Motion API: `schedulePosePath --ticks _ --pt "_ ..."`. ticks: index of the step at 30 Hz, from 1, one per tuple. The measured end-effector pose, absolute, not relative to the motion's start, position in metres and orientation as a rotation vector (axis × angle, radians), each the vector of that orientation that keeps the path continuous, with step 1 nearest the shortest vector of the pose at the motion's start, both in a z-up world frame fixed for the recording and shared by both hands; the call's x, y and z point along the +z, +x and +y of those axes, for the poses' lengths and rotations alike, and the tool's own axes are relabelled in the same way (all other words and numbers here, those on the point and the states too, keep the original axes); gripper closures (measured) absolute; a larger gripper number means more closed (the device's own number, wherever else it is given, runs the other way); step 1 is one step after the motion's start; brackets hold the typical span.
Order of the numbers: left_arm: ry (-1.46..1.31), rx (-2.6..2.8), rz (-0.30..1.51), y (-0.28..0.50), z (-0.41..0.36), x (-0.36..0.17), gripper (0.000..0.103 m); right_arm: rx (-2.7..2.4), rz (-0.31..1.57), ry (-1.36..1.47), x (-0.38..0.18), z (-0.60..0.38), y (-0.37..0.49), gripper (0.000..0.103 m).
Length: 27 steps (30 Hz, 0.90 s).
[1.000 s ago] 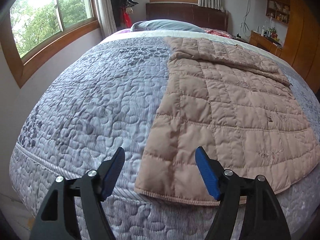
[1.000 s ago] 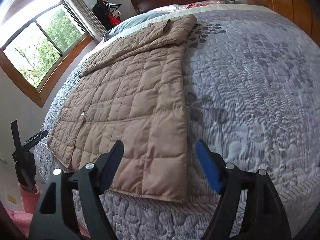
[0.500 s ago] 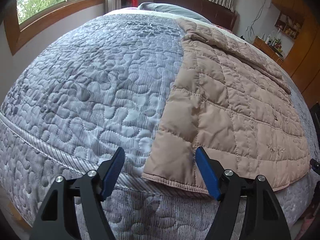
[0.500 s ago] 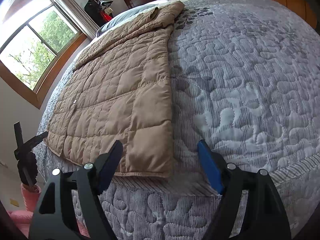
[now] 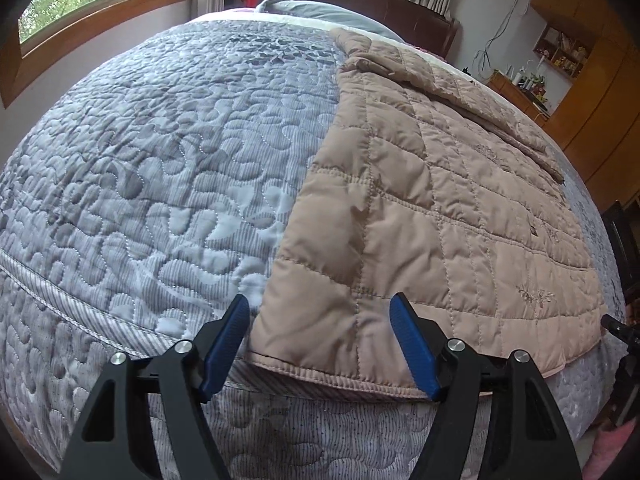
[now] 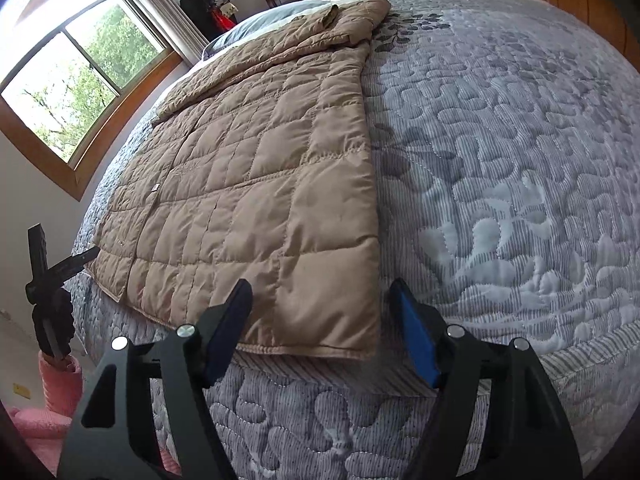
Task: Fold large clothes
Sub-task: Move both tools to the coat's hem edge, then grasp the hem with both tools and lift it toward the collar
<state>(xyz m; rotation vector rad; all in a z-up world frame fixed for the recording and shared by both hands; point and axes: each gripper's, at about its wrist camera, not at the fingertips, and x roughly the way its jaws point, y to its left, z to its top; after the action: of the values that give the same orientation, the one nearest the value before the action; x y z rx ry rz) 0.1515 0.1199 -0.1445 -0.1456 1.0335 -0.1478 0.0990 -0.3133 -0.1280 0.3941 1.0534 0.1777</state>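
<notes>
Quilted tan jacket (image 5: 420, 208) flat on my bed (image 5: 160, 160), my left claw (image 5: 320, 344) released at its hem corner, my right claw (image 6: 320, 332) released, just been narrowing, jacket corner between.

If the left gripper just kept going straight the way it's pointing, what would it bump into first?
Most likely the near corner of the tan quilted coat, at its hem on the edge of the bed. The left gripper is open and the corner sits between its fingers. Depth is hard to judge.
</notes>
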Motion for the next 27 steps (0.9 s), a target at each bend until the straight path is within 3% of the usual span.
schedulePosePath --ticks 3,5,9,10,14,21,27 --pt "-0.141 -0.147 1.032 0.151 0.117 -0.145 0.034 0.183 1.062 0.393 -0.13 -0.312 0.101 0.04" --pt "-0.122 -0.134 1.028 0.15 0.116 -0.146 0.042 0.18 1.07 0.385 -0.131 -0.312 0.102 0.049" --pt "-0.129 -0.139 1.021 0.151 0.115 -0.142 0.08 0.189 1.08 0.387 -0.133 -0.311 0.102 0.083" --pt "-0.144 -0.149 1.02 0.15 0.115 -0.142 0.087 0.189 1.078 0.394 -0.132 -0.312 0.102 0.087" --pt "-0.161 -0.152 0.977 0.14 0.117 -0.129 0.091 0.22 1.037 0.428 -0.122 -0.319 0.092 0.093" --pt "-0.078 -0.195 0.924 0.087 0.115 -0.099 0.093 0.253 0.963 0.42 -0.094 -0.328 0.042 0.095" --pt "0.055 -0.149 0.969 0.063 0.103 -0.127 0.092 0.198 1.024 0.408 -0.124 -0.322 0.02 0.095"
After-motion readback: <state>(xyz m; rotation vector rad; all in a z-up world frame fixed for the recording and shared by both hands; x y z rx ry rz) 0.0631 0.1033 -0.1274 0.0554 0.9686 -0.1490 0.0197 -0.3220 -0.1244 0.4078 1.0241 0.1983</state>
